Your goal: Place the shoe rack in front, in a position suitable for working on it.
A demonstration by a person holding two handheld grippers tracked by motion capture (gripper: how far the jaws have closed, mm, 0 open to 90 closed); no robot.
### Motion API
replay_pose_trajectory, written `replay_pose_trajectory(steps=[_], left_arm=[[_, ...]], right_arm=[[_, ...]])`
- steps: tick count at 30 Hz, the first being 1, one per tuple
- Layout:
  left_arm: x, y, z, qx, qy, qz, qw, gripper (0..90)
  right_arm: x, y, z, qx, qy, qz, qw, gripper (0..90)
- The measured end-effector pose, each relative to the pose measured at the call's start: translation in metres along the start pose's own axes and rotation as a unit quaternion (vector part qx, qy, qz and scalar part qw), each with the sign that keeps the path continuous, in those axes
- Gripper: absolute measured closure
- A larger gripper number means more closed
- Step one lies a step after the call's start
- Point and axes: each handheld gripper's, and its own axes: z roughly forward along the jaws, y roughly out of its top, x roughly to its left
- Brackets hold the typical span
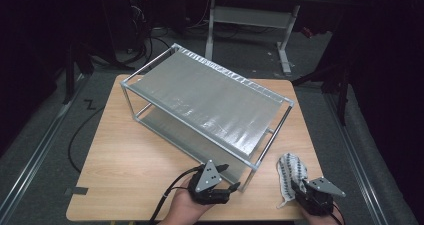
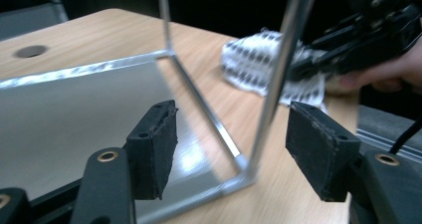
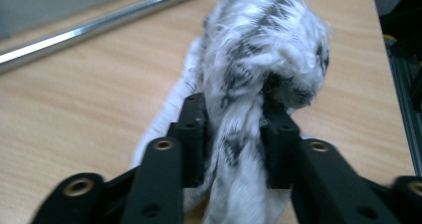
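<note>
Right hand-held gripper [image 3: 233, 149]: clamped tight on the black-and-white cloth [image 3: 263, 59], bunched between its jaws.
Cloth: lay on the desk [image 1: 130, 160] at its near right corner, just beside the metal rack [image 1: 210, 97].
Left hand-held gripper [image 2: 231, 149]: jaws spread wide, empty, straddling the rack's near corner post [image 2: 278, 74].

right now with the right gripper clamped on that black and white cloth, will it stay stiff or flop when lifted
Probably floppy: the cloth bunches and folds between the jaws of the right gripper and lies crumpled on the table. It looks light, being thin fabric with frayed threads. Slipping seems unlikely, since the fuzzy weave is pinched tight, though loose ends may drag toward the metal rack.
</note>
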Motion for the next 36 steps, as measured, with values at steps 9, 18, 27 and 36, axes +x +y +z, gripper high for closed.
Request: replay_pose_trajectory(steps=[9, 18, 27, 36], left_arm=[[-0.007, 0.011, 0.026, 0.002, -0.027, -0.017, 0.9995, 50.5], [-0.018, 0.015, 0.030, -0.011, -0.009, 0.023, 0.9996, 80.0], [-0.020, 0.012, 0.023, -0.011, -0.012, 0.023, 0.9996, 80.2], [-0.020, 0.008, 0.014, -0.009, -0.011, 0.024, 0.9996, 80.2]], right_arm=[[0.002, 0.000, -0.006, -0.013, -0.005, 0.023, 0.9996, 37.9], [0.003, 0.004, -0.019, -0.035, -0.019, 0.029, 0.9988, 30.2], [-0.003, 0.009, -0.012, -0.054, -0.013, 0.019, 0.9983, 33.3], [-0.004, 0.002, 0.014, 0.025, 0.009, 0.017, 0.9995, 42.8]])
